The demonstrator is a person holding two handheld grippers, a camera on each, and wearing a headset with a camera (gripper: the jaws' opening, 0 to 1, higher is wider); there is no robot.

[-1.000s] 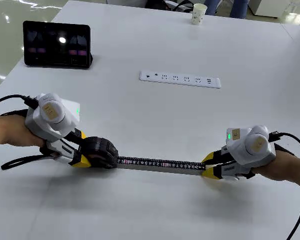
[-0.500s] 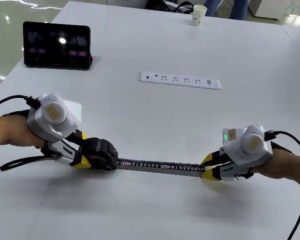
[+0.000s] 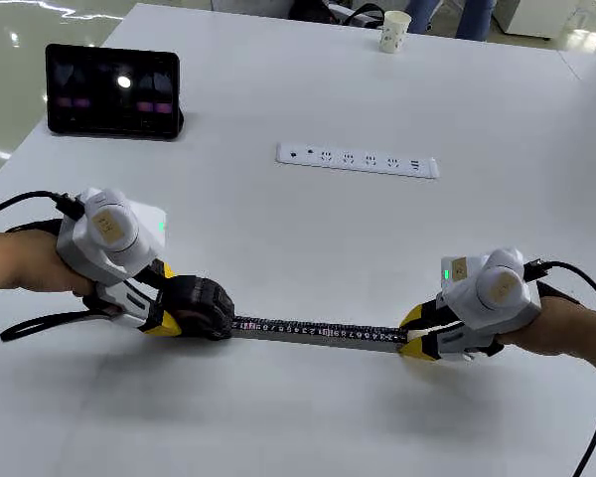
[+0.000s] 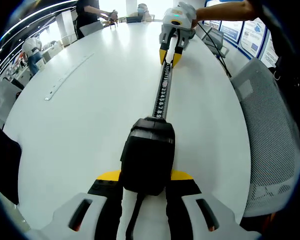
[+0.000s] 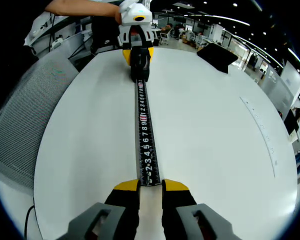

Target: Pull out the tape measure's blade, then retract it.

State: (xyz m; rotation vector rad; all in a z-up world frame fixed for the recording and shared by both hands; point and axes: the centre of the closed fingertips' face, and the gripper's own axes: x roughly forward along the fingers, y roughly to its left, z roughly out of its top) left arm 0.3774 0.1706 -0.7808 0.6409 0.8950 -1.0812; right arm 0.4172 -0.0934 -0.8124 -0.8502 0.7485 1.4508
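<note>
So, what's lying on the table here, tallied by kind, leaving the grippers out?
tape measure: 1
power strip: 1
tablet: 1
paper cup: 1
Total: 4

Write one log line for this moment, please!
left tool: shut on tape case | right tool: shut on blade tip | blade: out, lying along table | retract: not yet done
</note>
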